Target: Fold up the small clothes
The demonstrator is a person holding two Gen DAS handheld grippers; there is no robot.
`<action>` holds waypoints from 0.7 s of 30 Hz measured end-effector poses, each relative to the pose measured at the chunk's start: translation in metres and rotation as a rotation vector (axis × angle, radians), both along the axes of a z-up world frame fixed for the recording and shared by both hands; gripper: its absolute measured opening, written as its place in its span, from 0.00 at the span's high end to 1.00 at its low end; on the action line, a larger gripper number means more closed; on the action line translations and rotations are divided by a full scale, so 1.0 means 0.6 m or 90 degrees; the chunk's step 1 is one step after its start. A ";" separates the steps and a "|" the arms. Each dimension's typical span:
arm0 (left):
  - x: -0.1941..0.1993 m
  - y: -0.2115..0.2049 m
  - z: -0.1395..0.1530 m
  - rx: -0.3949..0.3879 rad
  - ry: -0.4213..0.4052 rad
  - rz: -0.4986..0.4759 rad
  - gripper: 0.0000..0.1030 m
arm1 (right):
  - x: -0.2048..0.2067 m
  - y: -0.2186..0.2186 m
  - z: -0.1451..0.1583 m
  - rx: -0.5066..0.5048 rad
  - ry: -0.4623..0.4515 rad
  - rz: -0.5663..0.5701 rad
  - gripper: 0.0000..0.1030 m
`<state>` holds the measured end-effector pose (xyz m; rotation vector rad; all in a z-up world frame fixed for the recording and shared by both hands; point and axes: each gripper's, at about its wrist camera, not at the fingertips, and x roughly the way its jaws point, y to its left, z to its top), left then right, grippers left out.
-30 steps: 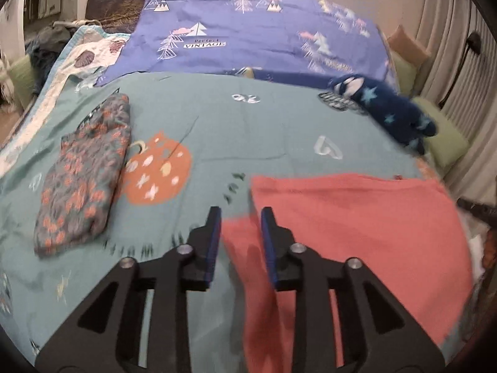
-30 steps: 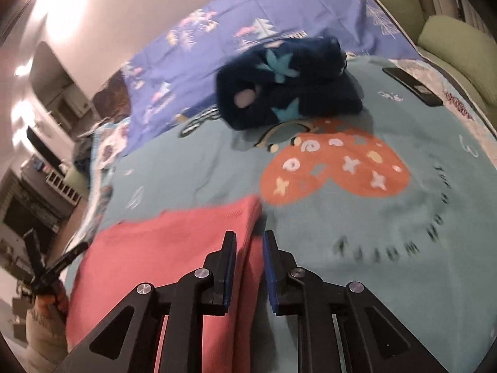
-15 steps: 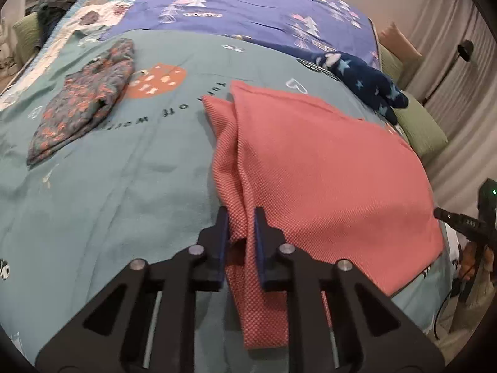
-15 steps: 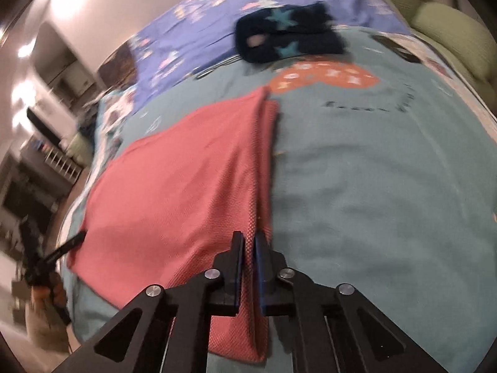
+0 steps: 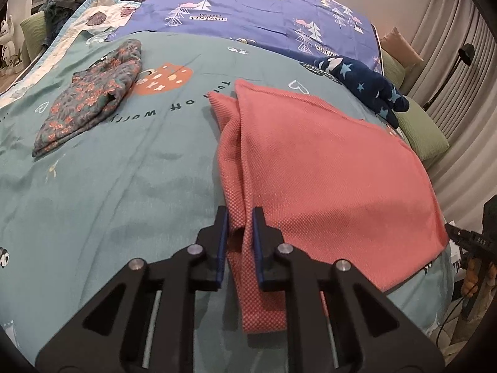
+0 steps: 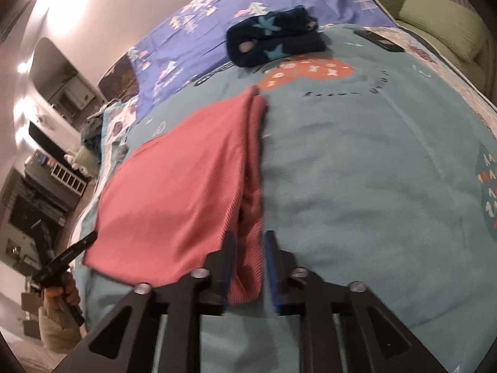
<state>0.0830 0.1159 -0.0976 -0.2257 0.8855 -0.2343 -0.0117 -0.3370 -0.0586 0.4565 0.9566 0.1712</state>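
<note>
Teal printed bedspread [image 5: 102,192] covers the bed; purple tree-print sheet [image 5: 257,9] lies at its far end. Coral-red cloth [image 5: 326,168], folded over on itself, lies flat on the bedspread with doubled edges along both sides. Floral garment [image 5: 90,99] lies folded well apart to the left; navy star-print garment [image 5: 363,84] sits near the cloth's far right corner. Left gripper [image 5: 239,227]: jaws nearly together, pinching the cloth's near left edge. Right gripper [image 6: 247,255]: jaws opening, cloth's near right edge between them, pads no longer pressing it.
</note>
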 end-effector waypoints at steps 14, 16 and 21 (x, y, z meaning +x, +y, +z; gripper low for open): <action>-0.052 0.041 -0.021 -0.089 0.013 -0.050 0.92 | 0.001 0.068 -0.010 -0.159 0.043 0.022 0.93; -0.062 0.051 -0.020 -0.091 0.010 -0.043 0.93 | -0.002 0.060 -0.007 -0.168 0.050 0.006 0.93; -0.091 0.080 -0.016 -0.078 -0.004 -0.020 0.96 | -0.020 0.042 0.024 -0.252 0.072 -0.089 0.88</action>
